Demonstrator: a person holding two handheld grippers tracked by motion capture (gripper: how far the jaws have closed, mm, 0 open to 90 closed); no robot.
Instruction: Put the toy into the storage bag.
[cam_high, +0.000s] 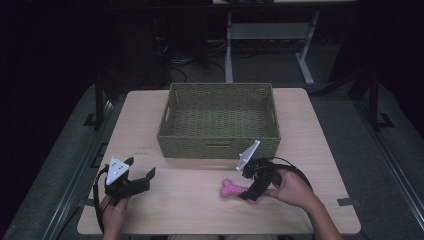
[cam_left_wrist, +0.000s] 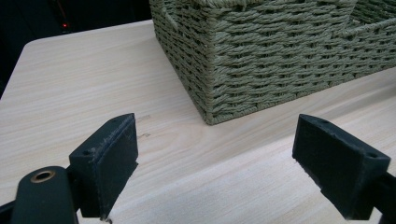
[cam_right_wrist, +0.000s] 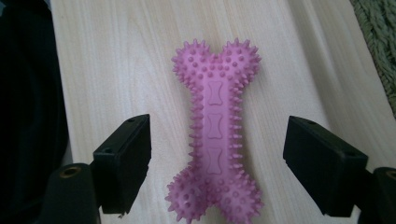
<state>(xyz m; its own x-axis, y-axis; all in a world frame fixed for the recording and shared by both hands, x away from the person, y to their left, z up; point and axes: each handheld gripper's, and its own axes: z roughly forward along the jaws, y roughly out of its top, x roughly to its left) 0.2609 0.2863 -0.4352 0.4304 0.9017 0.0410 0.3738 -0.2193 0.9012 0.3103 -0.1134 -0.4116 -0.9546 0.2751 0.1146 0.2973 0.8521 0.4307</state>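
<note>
Nearest the table's front edge, the right gripper (cam_high: 248, 193) straddles a spiky pink bone toy (cam_right_wrist: 215, 135), its jaws spread wide on either side and touching nothing; from above, the toy's near end is hidden under the gripper. The left gripper (cam_high: 142, 181) hovers spread over bare wood (cam_left_wrist: 70, 84). Beyond stands a green woven basket (cam_high: 218, 145), with open tabletop on both sides.

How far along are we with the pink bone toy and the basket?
Nothing looks done yet: the green woven basket is empty and the pink bone toy lies flat on the table. In hand: the right gripper is open with a jaw on each side of the toy's shaft, not yet closed. The left gripper is open over bare table. Left, probably: grasp, lift, place in the basket.
</note>
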